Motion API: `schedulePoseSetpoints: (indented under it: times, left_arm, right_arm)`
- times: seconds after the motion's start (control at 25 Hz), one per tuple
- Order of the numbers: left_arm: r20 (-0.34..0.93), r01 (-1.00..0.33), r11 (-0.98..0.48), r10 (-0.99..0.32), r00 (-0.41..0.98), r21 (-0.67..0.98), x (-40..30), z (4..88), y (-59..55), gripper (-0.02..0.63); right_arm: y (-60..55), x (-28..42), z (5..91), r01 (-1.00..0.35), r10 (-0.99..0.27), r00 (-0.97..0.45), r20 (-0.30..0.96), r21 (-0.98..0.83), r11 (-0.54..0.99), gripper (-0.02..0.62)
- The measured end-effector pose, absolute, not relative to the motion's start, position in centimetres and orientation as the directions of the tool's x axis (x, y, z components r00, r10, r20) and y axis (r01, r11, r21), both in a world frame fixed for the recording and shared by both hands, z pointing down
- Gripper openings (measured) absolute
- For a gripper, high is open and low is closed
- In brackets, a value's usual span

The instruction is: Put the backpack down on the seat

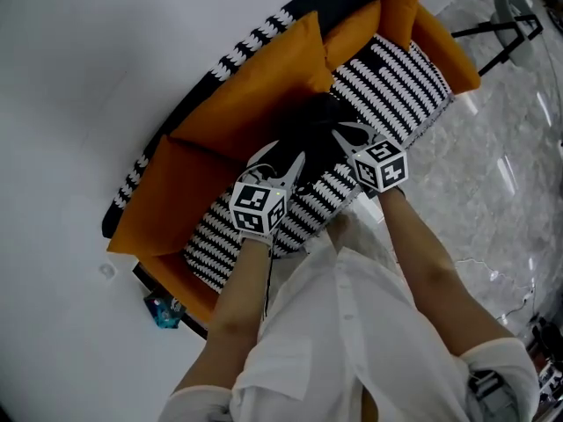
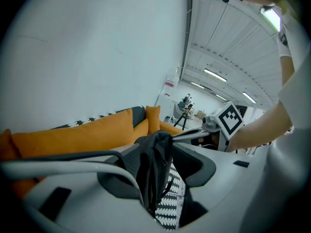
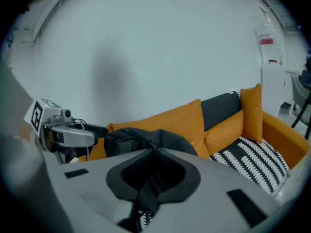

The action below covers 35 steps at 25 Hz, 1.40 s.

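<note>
The backpack, black and slumped, lies just ahead of both grippers on the striped seat of the sofa, its far side against the orange back cushions. From the head view it looks to be resting on the seat rather than hanging. How much of its weight the seat carries cannot be told for certain, because the top of the bag is bunched up between the two grippers.

The left gripper stands wide. A fold of the bag's black fabric and strap hangs in the gap between its jaws, and the pads do not press on it. The right gripper is closed narrow on another fold of the same black fabric, pinched where its jaw tips meet, with the bulk of the bag rising just beyond them and a strap trailing down below.

I judge the task to be nearly finished. The bag has reached the seat and one side of it is already let go. What seems left is for the right gripper to release its fold, and for both grippers to draw clear without snagging the loose strap that hangs between the left jaws. The soft bag may sag or tip forward off the cushion edge once nothing holds its top.
</note>
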<state>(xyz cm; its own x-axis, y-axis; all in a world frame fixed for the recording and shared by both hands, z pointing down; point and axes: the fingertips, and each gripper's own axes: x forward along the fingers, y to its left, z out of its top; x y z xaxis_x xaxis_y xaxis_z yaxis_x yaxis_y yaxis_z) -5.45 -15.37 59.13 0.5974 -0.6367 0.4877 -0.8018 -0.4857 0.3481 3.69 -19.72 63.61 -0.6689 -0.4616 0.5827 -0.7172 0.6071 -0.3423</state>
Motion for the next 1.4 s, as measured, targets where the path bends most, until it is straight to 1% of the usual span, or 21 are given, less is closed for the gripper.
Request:
schedulePoseSetpoints:
  times: [0.08, 0.16, 0.24, 0.56, 0.8, 0.92, 1.0, 1.08, 1.2, 1.32, 1.4]
  left_arm:
    - [0.475, -0.798, -0.493, -0.642, 0.602, 0.345, -5.3, 58.2, -14.6, 0.207]
    - [0.463, -0.796, -0.497, -0.648, 0.605, 0.345, -5.2, 57.3, -14.0, 0.207]
    - [0.452, -0.795, -0.500, -0.653, 0.607, 0.345, -5.0, 56.5, -13.6, 0.207]
    - [0.428, -0.788, -0.508, -0.662, 0.615, 0.347, -4.8, 54.0, -11.6, 0.207]
    - [0.404, -0.771, -0.530, -0.658, 0.636, 0.353, -5.2, 51.8, -10.0, 0.204]
    - [0.383, -0.763, -0.552, -0.661, 0.646, 0.335, -5.5, 50.3, -9.4, 0.181]
    - [0.361, -0.764, -0.556, -0.674, 0.645, 0.326, -6.0, 49.2, -9.3, 0.144]
    - [0.340, -0.771, -0.551, -0.693, 0.636, 0.321, -6.8, 48.1, -9.5, 0.118]
    - [0.310, -0.787, -0.537, -0.725, 0.615, 0.304, -8.3, 46.5, -10.1, 0.090]
    - [0.291, -0.797, -0.531, -0.745, 0.601, 0.288, -9.6, 45.2, -10.6, 0.071]
    - [0.285, -0.802, -0.529, -0.752, 0.595, 0.278, -10.3, 44.7, -10.9, 0.063]
  right_arm:
    - [-19.5, 4.0, 63.4, -0.729, -0.468, -0.658, 0.590, -0.344, 0.592, 0.034]
    - [-19.2, 4.1, 63.2, -0.735, -0.465, -0.648, 0.604, -0.337, 0.588, 0.084]
    - [-18.9, 4.2, 63.0, -0.740, -0.466, -0.639, 0.612, -0.323, 0.589, 0.094]
    - [-15.9, 5.6, 60.9, -0.752, -0.484, -0.627, 0.611, -0.312, 0.581, 0.097]
    - [-12.7, 5.5, 57.0, -0.722, -0.495, -0.672, 0.551, -0.339, 0.603, 0.100]
    - [-11.6, 5.1, 54.2, -0.698, -0.507, -0.702, 0.501, -0.338, 0.632, 0.100]
    - [-11.2, 4.8, 52.4, -0.683, -0.514, -0.718, 0.469, -0.333, 0.650, 0.100]
    - [-11.1, 4.7, 50.7, -0.674, -0.523, -0.728, 0.443, -0.320, 0.666, 0.071]
    - [-11.7, 5.2, 48.5, -0.683, -0.562, -0.724, 0.399, -0.304, 0.664, 0.044]
    - [-12.8, 6.0, 46.6, -0.697, -0.602, -0.715, 0.356, -0.302, 0.650, 0.026]
    - [-13.5, 6.4, 45.8, -0.708, -0.616, -0.703, 0.354, -0.267, 0.654, 0.020]
